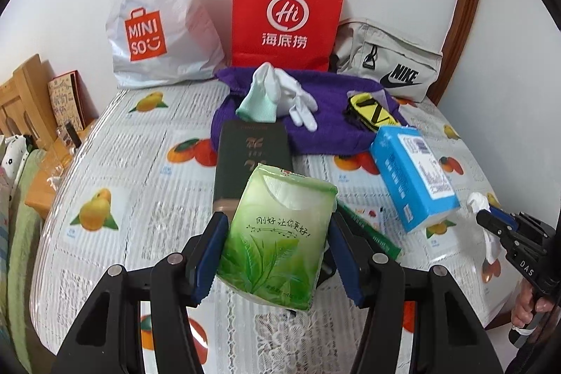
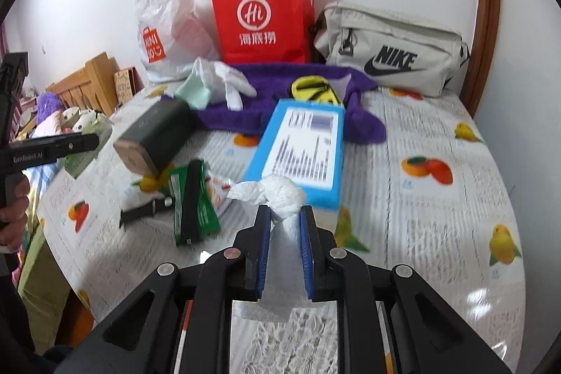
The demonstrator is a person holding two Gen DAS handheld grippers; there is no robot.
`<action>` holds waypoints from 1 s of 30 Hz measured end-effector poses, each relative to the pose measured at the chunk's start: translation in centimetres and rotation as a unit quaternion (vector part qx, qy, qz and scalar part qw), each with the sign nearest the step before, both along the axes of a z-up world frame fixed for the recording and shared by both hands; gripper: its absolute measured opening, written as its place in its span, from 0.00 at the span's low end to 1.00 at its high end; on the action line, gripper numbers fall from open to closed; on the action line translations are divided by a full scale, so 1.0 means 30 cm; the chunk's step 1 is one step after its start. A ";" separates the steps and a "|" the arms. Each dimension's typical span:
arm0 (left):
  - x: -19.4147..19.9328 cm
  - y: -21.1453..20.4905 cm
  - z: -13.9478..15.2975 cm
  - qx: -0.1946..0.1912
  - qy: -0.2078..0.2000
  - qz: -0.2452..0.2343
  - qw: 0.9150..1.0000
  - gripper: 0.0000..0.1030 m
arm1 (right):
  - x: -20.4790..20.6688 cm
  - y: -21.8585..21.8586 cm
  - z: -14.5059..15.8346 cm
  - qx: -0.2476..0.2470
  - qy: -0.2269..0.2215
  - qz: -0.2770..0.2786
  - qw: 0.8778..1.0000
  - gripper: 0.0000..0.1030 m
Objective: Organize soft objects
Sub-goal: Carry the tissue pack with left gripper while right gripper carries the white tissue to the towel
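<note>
Green tissue pack (image 1: 280, 233) sits clamped between the blue pads of my left claw (image 1: 277, 255), lifted off the table (image 1: 140, 163) (leaf print facing the camera). My right claw (image 2: 285, 233) is pinched together on one crumpled white tissue wad (image 2: 280, 195), which bulges above the fingertips.

Count on the table: one blue tissue box (image 2: 301, 149) just beyond the wad; one dark green box (image 1: 252, 156) behind the green pack; one purple towel (image 1: 322, 114) carrying one pair of white gloves (image 1: 287, 97) and one yellow-black item (image 1: 371, 111); one green packet (image 2: 194, 202).

Containers, all against the wall: one white Miniso plastic bag (image 1: 157, 16), one red paper bag (image 1: 287, 13), one grey Nike bag (image 2: 392, 48). Contents not visible.
</note>
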State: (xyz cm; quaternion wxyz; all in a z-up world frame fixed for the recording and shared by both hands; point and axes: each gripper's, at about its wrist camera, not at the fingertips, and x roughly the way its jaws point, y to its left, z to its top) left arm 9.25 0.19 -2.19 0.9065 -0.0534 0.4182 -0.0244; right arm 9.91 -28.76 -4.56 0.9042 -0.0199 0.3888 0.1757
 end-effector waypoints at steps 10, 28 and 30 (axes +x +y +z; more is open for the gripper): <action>0.119 -0.020 0.053 -0.008 -0.005 -0.008 1.000 0.55 | 0.131 0.055 0.111 0.015 -0.022 0.023 0.999 0.16; 0.412 -0.022 0.040 0.005 0.009 -0.016 1.000 0.55 | 0.526 0.109 0.116 0.014 -0.007 -0.004 1.000 0.16; 0.449 -0.025 0.028 0.004 0.014 -0.017 1.000 0.55 | 0.564 0.117 0.105 0.018 -0.003 -0.002 1.000 0.16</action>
